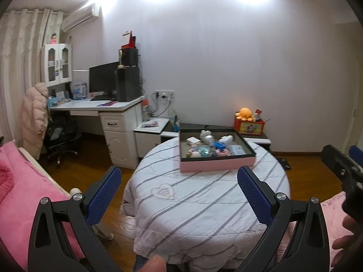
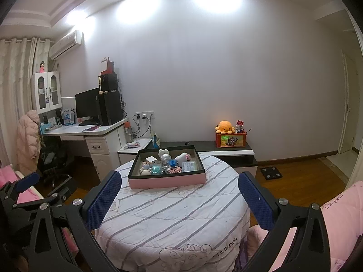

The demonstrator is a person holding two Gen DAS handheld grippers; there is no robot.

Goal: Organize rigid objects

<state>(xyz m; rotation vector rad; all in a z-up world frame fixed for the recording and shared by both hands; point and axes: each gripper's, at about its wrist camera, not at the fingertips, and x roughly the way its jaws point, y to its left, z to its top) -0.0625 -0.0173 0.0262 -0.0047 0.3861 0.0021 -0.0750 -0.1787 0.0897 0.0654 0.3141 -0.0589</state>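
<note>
Both claws are wide apart and carrying nothing: the left gripper hangs above the near half of the round table, its blue pads spread with only striped quilt showing between them, and the right gripper does the same from its own side, pads splayed. Neither touches anything.

Over to the target now: a shallow pink box with a dark inner rim sits on the far part of the table, well ahead of both sets of fingers. Inside it lies a jumble of small items (a white cat-like figure, a silvery bottle-shaped piece, a blue block, a teal ball, a clear packet on the right side; the rest is too small to name). They are heaped together, mostly toward the middle and left of the box.

Behind the table, a low cabinet against the wall carries an orange octopus plush on a red toy box. Off to the left stands a white desk with a dark monitor. A pink bed edges in at the left.
</note>
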